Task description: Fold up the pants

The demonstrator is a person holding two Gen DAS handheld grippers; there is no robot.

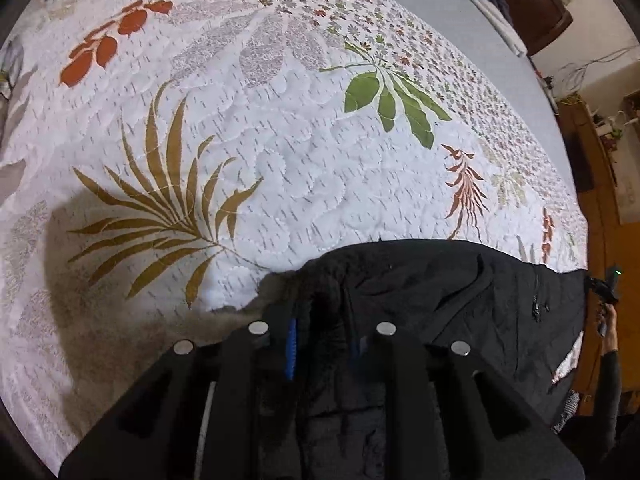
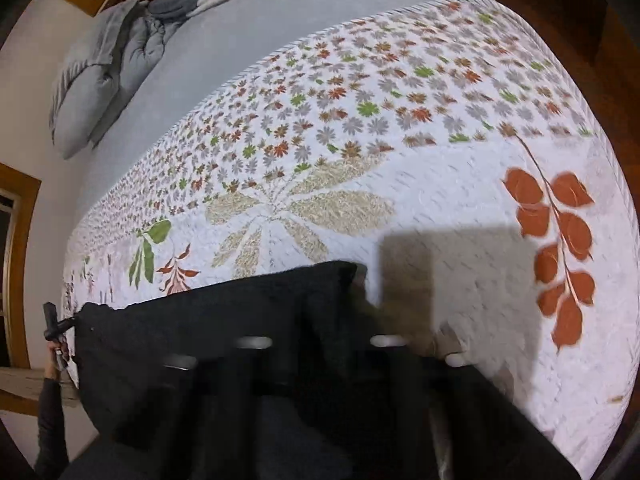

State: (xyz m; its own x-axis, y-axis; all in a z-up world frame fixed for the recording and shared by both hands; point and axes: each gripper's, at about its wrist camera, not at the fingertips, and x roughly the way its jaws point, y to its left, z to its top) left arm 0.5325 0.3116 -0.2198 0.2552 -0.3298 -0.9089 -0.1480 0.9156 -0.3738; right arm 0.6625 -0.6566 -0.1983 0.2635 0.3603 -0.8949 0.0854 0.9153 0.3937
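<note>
Over the quilt (image 1: 280,152), left gripper (image 1: 322,330) and right gripper (image 2: 320,344) each pinch the black pants (image 1: 440,280), spread taut between them: lay-down step, next lower evenly.

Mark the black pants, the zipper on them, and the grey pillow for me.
black pants (image 1: 440,288): left wrist view, on the flat cloth past the fingers.
zipper (image 1: 537,307): left wrist view, on its pull.
grey pillow (image 2: 86,92): right wrist view, on its creased middle.
</note>
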